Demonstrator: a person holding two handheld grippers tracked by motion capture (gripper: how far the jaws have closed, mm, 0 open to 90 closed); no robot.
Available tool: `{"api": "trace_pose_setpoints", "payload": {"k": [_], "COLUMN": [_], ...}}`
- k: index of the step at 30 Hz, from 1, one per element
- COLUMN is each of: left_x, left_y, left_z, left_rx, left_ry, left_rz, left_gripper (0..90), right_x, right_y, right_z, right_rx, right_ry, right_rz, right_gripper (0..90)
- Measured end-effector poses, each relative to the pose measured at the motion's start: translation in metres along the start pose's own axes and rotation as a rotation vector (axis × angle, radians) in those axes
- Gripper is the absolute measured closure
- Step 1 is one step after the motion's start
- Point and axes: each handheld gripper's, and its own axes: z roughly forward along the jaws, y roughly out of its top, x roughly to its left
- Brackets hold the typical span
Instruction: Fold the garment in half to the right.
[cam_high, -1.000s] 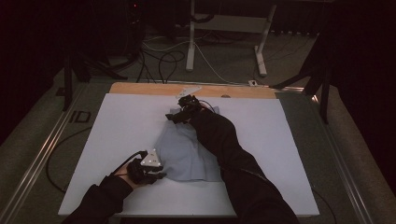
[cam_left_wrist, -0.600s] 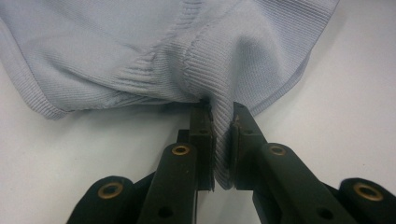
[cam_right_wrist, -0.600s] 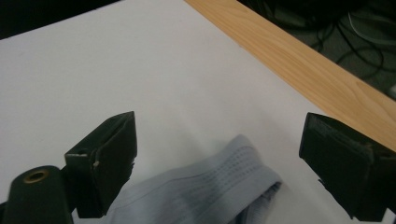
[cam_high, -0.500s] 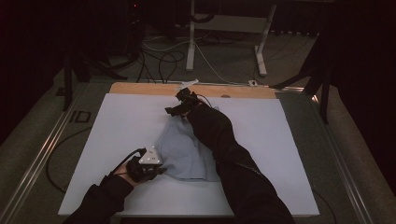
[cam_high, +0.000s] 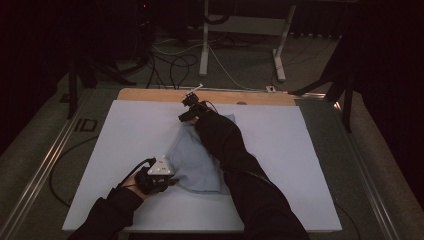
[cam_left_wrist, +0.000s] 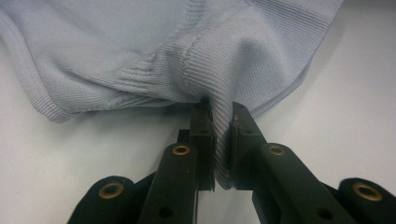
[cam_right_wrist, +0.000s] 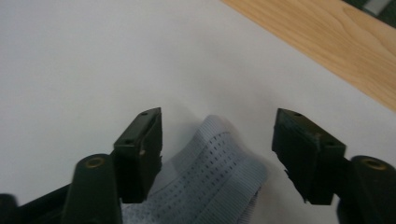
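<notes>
Pale blue knit cloth is lying on the white tabletop; near the person, the left gripper is pinching its ribbed hem between pressed fingers. Farther off, the right gripper is closing its spread fingers around a far corner, not yet touching. Next likely calls for gripping, then lifting. No containers are showing.
</notes>
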Motion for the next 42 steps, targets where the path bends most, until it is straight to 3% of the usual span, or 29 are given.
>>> {"api": "trace_pose_setpoints", "payload": {"k": [6, 9, 10, 12, 13, 17, 19, 32, 42], "left_x": [0.000, 0.001, 0.001, 0.001, 0.001, 0.001, 0.002, 0.000, -0.011], "left_y": [0.000, 0.000, -0.001, -0.001, -0.001, -0.001, 0.000, 0.009, 0.023], "left_z": [0.000, 0.000, 0.000, 0.000, 0.000, 0.000, 0.000, -0.004, -0.016], "left_rx": [-0.001, -0.001, -0.004, -0.004, 0.000, -0.001, -0.001, -0.014, -0.031], "left_ry": [-0.003, -0.003, -0.002, -0.002, -0.001, -0.002, -0.002, -0.010, 0.003], "left_rz": [0.000, 0.000, -0.002, -0.002, 0.003, -0.004, -0.005, 0.025, 0.085], "left_gripper": [83.6, 83.6, 83.6, 83.6, 83.6, 83.6, 83.6, 84.2, 84.1], "right_x": [0.005, 0.008, 0.008, 0.008, 0.008, 0.011, 0.011, 0.006, -0.001], "right_y": [0.001, 0.000, -0.001, -0.001, -0.001, 0.002, 0.002, 0.005, 0.007], "right_z": [0.011, 0.016, 0.017, 0.017, 0.017, 0.013, 0.012, -0.010, -0.032], "right_rx": [0.065, 0.087, 0.088, 0.088, 0.088, 0.096, 0.104, 0.033, -0.023], "right_ry": [-0.046, -0.062, -0.063, -0.061, -0.055, -0.063, -0.050, 0.008, 0.018], "right_rz": [-0.044, -0.058, -0.054, -0.049, -0.071, -0.099, -0.125, -0.157, -0.157], "right_gripper": [42.2, 49.1, 54.0, 54.0, 67.2, 86.2, 87.0, 87.7, 87.6]}}
